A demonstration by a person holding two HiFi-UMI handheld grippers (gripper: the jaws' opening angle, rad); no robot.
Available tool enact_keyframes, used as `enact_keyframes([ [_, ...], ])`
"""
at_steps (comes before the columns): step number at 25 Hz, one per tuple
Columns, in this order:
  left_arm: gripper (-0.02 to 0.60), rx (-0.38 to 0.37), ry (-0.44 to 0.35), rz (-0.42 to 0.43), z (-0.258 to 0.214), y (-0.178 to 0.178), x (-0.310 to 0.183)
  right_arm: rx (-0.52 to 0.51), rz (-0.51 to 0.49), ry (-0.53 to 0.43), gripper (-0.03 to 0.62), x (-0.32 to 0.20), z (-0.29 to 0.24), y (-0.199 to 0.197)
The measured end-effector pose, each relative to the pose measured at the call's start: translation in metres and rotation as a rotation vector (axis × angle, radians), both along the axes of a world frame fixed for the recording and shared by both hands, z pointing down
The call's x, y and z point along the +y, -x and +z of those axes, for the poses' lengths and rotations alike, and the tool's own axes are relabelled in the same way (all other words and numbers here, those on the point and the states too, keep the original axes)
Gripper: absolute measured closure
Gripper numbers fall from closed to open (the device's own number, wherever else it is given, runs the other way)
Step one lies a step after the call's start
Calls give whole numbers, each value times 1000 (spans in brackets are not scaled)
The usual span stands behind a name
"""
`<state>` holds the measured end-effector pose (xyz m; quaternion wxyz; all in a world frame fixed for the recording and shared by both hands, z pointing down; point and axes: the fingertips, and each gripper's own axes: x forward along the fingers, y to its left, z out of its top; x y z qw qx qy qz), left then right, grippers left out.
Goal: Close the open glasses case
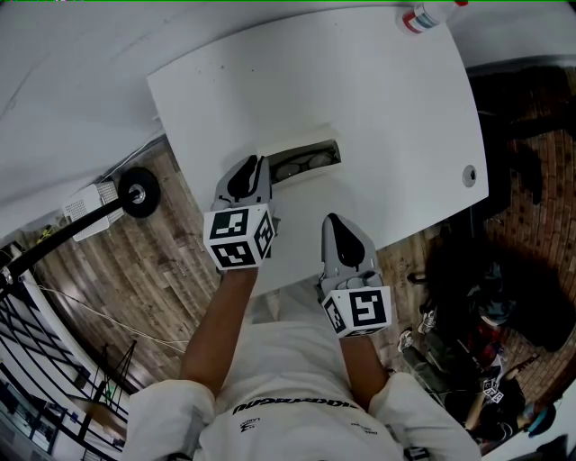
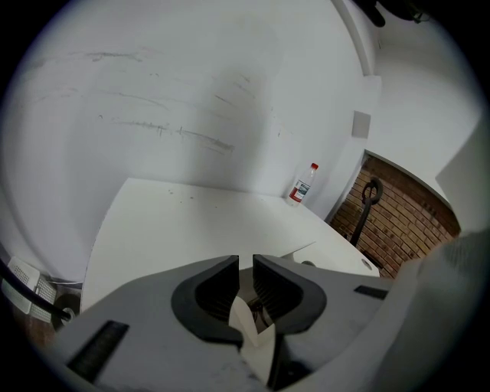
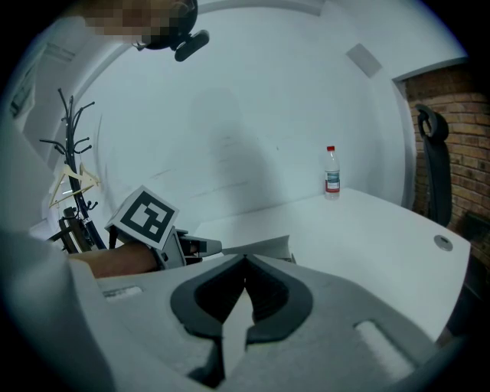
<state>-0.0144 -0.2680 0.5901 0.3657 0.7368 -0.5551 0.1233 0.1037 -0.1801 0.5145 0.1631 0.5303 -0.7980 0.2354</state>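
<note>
While you stand at the near edge of the white tabletop (image 1: 378, 99), the glasses case (image 1: 297, 151) lies open on it just ahead of your left hand, long side across your view, with the dark glasses (image 1: 306, 164) inside. Your left tongs (image 1: 256, 167) reach the left end of the case. From the head view you cannot tell whether they touch it. In the left gripper view those tongs (image 2: 245, 269) stand a narrow slit apart, and nothing is visibly pinched at their tips. A pale edge of the case (image 2: 303, 248) shows just beyond them to the right, and something pale and dark shows through the gap lower down. Your right tongs (image 1: 332, 221) hang over the near part of the tabletop, apart from the case and nearer to you. In the right gripper view they (image 3: 245, 264) are together, tip against tip, with nothing between them. That same view shows the raised lid of the case (image 3: 268, 246) straight ahead, with your left tongs (image 3: 200, 246) beside it under their marker cube (image 3: 145, 217). A clear bottle (image 1: 430, 14) with a red label stands upright at the far edge — well apart from the case — and it also shows in both gripper views (image 2: 303, 184) (image 3: 331, 173). Wooden floor (image 1: 135, 279) lies to your left below the tabletop.
</note>
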Motion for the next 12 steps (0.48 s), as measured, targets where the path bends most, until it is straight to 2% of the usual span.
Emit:
enact_keyframes([
  [12,538,-29,13,28,6,-3,2,0,9,0,597,1,0,-3],
])
